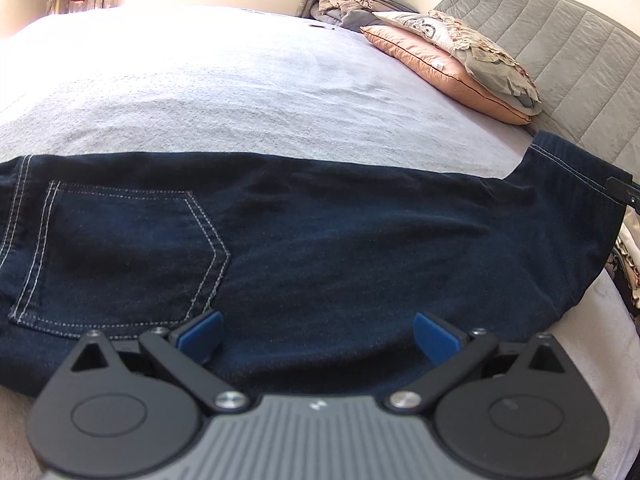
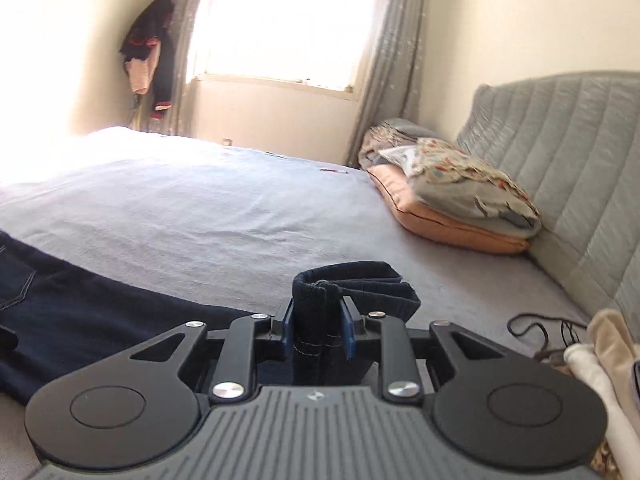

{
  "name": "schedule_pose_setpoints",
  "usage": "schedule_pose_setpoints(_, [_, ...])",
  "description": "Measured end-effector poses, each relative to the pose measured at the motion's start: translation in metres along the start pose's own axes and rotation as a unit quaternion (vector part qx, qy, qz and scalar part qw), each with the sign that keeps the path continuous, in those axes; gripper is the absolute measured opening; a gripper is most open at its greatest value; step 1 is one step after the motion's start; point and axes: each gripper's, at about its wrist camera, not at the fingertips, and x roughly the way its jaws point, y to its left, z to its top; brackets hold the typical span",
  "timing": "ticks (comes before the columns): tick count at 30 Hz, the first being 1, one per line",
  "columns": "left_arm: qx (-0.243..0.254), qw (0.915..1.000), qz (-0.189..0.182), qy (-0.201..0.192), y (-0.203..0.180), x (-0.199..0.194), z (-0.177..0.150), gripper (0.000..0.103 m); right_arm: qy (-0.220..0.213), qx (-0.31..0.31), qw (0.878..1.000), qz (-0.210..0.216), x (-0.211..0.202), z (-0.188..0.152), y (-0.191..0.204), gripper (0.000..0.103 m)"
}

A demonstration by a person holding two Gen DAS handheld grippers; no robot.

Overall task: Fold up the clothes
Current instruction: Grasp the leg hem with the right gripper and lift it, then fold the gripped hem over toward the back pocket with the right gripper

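Dark blue jeans [image 1: 320, 240] lie spread sideways across the pale bed sheet [image 1: 224, 92], back pocket at the left. My left gripper [image 1: 318, 334] hovers over the near edge of the jeans, open, with nothing between its blue pads. In the right wrist view my right gripper [image 2: 318, 330] is shut on the bunched hem of a jeans leg [image 2: 352, 284], lifted off the bed; the rest of the jeans [image 2: 100, 320] trails away to the left. At the right edge of the left wrist view that raised leg end [image 1: 576, 184] meets a bit of the black right gripper [image 1: 622, 192].
Stacked pillows [image 1: 460, 60] lie at the head of the bed against a grey quilted headboard [image 1: 568, 56]. A black cord [image 2: 536, 332] and pale folded clothes [image 2: 600, 364] sit at the right. A window [image 2: 280, 20] with curtains and hanging garments [image 2: 148, 52] stand beyond the bed.
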Motion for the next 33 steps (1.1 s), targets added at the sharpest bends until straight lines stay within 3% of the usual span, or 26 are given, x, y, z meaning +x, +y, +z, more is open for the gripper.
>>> schedule_pose_setpoints(5, [-0.012,0.9999,-0.005,-0.004,0.004,-0.002,0.002,0.102,-0.029,-0.094,0.987,0.125,-0.02,0.01,0.067,0.026])
schedule_pose_setpoints(8, [-0.02,0.9998,-0.006,-0.007,0.006,-0.004,0.002,0.102,0.006,-0.098,0.981,0.167,-0.013,0.007,0.097,0.027])
schedule_pose_setpoints(12, [-0.036,0.9992,-0.014,-0.005,0.011,-0.002,0.004,0.102,0.082,-0.126,0.972,0.179,0.004,-0.009,0.127,0.027])
schedule_pose_setpoints(15, [-0.044,0.9989,-0.018,-0.003,0.013,-0.002,0.004,0.102,0.113,-0.132,0.965,0.197,0.003,-0.017,0.126,0.032])
schedule_pose_setpoints(19, [-0.045,0.9988,-0.019,-0.003,0.013,-0.002,0.005,0.102,0.113,-0.093,0.964,0.222,-0.002,-0.012,0.11,0.042])
schedule_pose_setpoints(21, [-0.045,0.9988,-0.019,-0.003,0.013,-0.002,0.005,0.102,0.108,-0.073,0.966,0.222,-0.003,-0.009,0.102,0.054])
schedule_pose_setpoints(24, [-0.046,0.9987,-0.02,-0.003,0.013,-0.002,0.005,0.102,0.103,-0.055,0.97,0.212,-0.002,-0.008,0.095,0.055])
schedule_pose_setpoints(27, [-0.045,0.9988,-0.02,-0.002,0.013,-0.001,0.006,0.102,0.116,-0.08,0.966,0.217,0.001,-0.014,0.102,0.055])
schedule_pose_setpoints(29, [-0.043,0.9989,-0.019,-0.001,0.013,0.0,0.005,0.102,0.121,-0.115,0.963,0.212,0.004,-0.021,0.116,0.052])
schedule_pose_setpoints(30, [-0.042,0.9989,-0.018,-0.001,0.013,0.0,0.005,0.102,0.122,-0.132,0.961,0.209,0.006,-0.024,0.123,0.045])
schedule_pose_setpoints(31, [-0.042,0.999,-0.017,-0.002,0.013,-0.001,0.005,0.102,0.122,-0.136,0.961,0.21,0.005,-0.023,0.125,0.035])
schedule_pose_setpoints(32, [-0.043,0.9989,-0.016,-0.002,0.014,-0.001,0.005,0.102,0.119,-0.131,0.961,0.212,0.002,-0.019,0.122,0.017])
schedule_pose_setpoints(33, [-0.046,0.9988,-0.016,-0.003,0.015,-0.002,0.005,0.102,0.117,-0.125,0.961,0.215,-0.002,-0.015,0.12,0.014])
